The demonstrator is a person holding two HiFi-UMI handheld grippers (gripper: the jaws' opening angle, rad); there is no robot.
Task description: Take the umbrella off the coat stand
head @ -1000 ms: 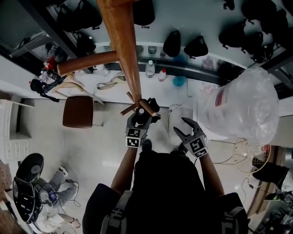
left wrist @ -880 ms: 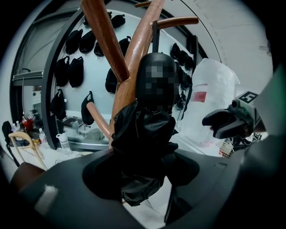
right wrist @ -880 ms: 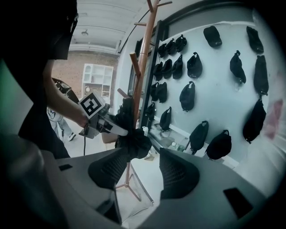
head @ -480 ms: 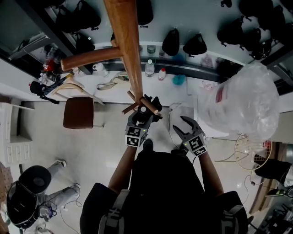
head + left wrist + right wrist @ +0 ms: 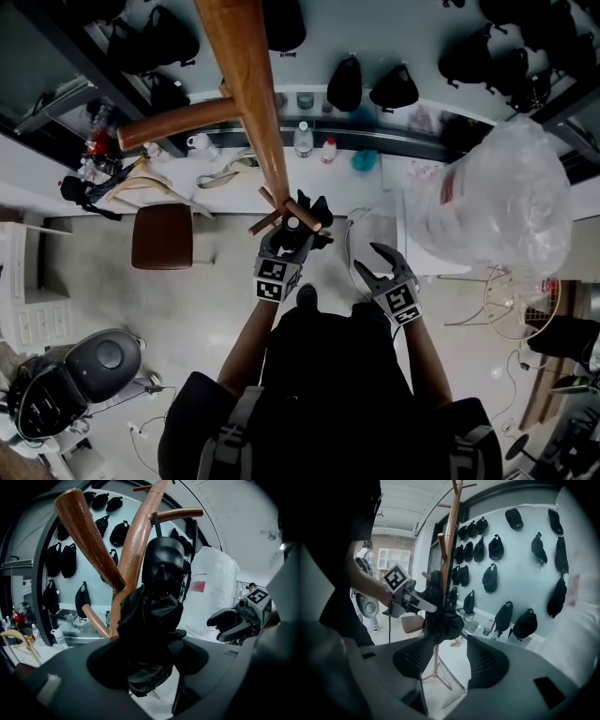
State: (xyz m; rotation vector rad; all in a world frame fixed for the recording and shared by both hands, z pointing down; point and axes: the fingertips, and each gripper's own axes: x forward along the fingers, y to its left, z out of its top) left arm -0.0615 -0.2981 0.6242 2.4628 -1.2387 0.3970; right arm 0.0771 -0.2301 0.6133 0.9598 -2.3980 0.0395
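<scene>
The wooden coat stand (image 5: 248, 84) rises toward the head camera, with pegs branching off its pole. A black folded umbrella (image 5: 157, 611) hangs against the pole (image 5: 133, 550), its strap looped over an upper peg (image 5: 180, 513). My left gripper (image 5: 293, 236) is shut on the umbrella's bunched fabric, which fills the gap between its jaws (image 5: 150, 660). In the right gripper view, the left gripper (image 5: 412, 599) is clamped on the umbrella (image 5: 440, 618) beside the stand (image 5: 451, 536). My right gripper (image 5: 372, 261) hangs open and empty just right of it (image 5: 450, 653).
A big clear plastic bag (image 5: 492, 202) bulges at the right, with a wire basket (image 5: 511, 314) below it. A brown stool (image 5: 161, 234) stands left of the stand's foot. A shelf with bottles (image 5: 303, 141) and black bags (image 5: 525, 623) line the wall. A round dark device (image 5: 94, 361) sits lower left.
My left gripper has edged upward a little with the umbrella in it. The right gripper has stayed put. The person at the lower left has moved out of view.
</scene>
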